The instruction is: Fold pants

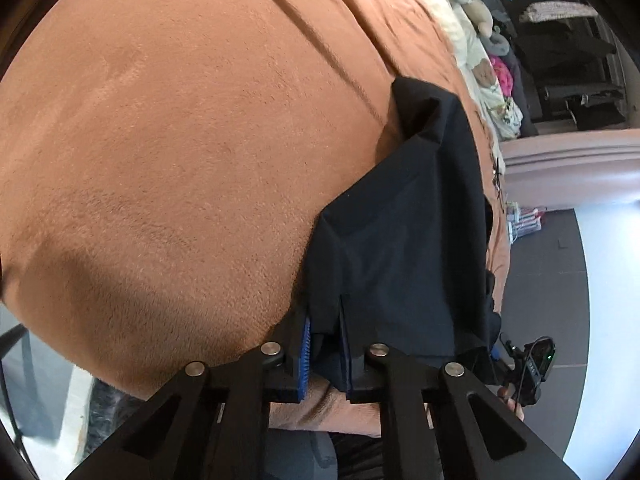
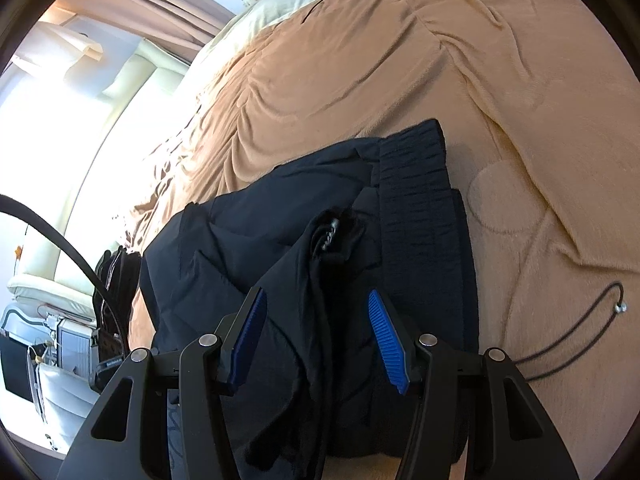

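Black pants (image 1: 400, 220) lie bunched on a brown fleece blanket (image 1: 180, 140) that covers a bed. My left gripper (image 1: 325, 316) is shut on the near edge of the pants, with dark fabric pinched between its blue pads (image 1: 306, 344). In the right wrist view the pants (image 2: 420, 220) sit folded over themselves, the gathered waistband on the far right side. My right gripper (image 2: 316, 291) hovers low over them, open, and a raised ridge of cloth runs between its blue pads (image 2: 386, 336) without touching them.
A black cord with a metal tip (image 2: 580, 332) lies loose on the blanket (image 2: 440, 80) to the right. Pillows and plush toys (image 1: 476, 8) lie at the bed's head. A black bag (image 2: 116, 280) sits at the bed's left edge, with dark floor (image 1: 540, 280) beyond.
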{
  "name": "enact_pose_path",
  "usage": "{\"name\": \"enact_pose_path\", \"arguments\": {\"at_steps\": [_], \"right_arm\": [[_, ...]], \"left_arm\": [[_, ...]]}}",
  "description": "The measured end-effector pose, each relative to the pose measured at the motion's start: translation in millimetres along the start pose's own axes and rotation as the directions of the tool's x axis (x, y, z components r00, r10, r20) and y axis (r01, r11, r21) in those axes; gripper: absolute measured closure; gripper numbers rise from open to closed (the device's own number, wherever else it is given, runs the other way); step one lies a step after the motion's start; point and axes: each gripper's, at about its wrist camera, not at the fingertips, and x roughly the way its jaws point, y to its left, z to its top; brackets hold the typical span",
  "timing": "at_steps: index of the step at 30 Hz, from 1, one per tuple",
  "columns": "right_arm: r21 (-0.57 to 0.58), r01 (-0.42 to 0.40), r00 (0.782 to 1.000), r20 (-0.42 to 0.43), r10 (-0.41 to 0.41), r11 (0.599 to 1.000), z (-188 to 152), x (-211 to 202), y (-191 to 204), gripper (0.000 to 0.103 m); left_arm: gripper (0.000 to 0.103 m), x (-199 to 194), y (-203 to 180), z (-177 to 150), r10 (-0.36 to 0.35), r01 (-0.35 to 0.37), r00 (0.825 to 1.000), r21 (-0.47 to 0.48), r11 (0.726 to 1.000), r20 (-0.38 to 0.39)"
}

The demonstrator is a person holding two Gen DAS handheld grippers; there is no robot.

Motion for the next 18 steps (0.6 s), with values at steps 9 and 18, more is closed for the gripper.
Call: {"name": "enact_pose_path", "arguments": {"at_steps": [9, 18], "right_arm": [[-0.016, 0.005, 0.999, -0.038, -0.006, 1.000, 14.1, 15.2, 10.4, 0.052], [-0.065, 0.020, 0.998, -0.051, -0.023, 0.998, 33.1, 19.1, 22.7, 0.090]], "left_arm": [[0.098, -30.1, -8.0, -23.5, 0.010, -0.011, 1.000, 0.048, 0.999, 0.024], [0.099, -29.3, -9.6, -27.0, 0.045, -0.047, 0.999, 0.060, 0.997, 0.024]]}}
